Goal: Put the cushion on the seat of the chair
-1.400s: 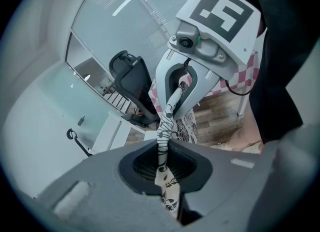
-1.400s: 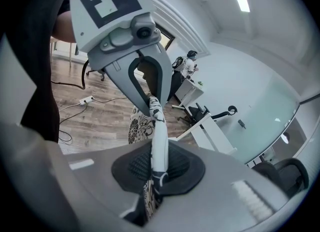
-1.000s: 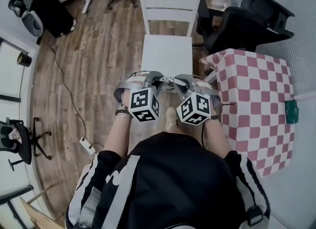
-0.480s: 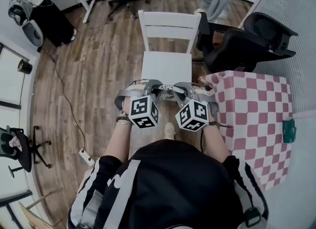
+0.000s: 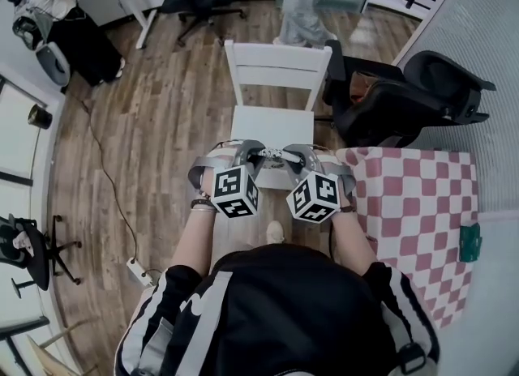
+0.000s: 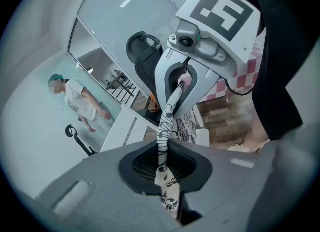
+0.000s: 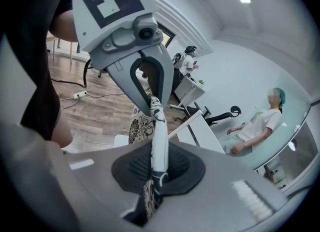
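Observation:
A black-and-white patterned cushion [image 5: 272, 154] hangs by its top edge between my two grippers, so from the head view it shows only as a thin strip. My left gripper [image 5: 258, 154] is shut on one end of that edge [image 6: 161, 151]. My right gripper [image 5: 285, 154] is shut on the other end [image 7: 159, 141]. Each gripper view shows the other gripper at the far end of the cushion. The white wooden chair [image 5: 273, 119] stands straight ahead, backrest away from me, and the grippers hover at the front part of its seat.
A table with a pink-and-white checked cloth [image 5: 422, 212] stands at the right, with a black office chair [image 5: 405, 99] behind it. A person [image 5: 304, 2] stands beyond the white chair. A power strip and cable [image 5: 139, 269] lie on the wooden floor at the left.
Both grippers have moved forward with the cushion, from just before the seat's front edge to over it. A standing person has come into view behind the chair.

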Tool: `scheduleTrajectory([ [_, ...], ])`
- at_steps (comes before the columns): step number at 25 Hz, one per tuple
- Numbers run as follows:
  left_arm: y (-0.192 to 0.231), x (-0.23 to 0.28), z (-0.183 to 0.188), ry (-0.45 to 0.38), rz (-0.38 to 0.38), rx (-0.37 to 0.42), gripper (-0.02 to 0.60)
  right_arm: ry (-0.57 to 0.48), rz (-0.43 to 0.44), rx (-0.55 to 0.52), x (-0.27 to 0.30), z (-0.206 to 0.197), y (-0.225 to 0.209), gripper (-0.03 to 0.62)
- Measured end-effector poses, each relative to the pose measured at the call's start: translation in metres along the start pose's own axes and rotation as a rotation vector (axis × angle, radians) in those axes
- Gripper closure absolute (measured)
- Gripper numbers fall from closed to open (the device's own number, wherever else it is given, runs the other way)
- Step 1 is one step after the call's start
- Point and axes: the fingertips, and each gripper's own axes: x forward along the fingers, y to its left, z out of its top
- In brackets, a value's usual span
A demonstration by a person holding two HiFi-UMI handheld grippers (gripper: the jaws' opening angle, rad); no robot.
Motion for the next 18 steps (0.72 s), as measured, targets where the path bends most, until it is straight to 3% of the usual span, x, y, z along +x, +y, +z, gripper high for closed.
scheduleTrajectory([
  [18, 0.047, 0.065, -0.042, -0.015, -0.098, 0.052, 0.561, 0.068, 0.065, -0.045, 0.079, -0.018, -0.040, 0.583],
])
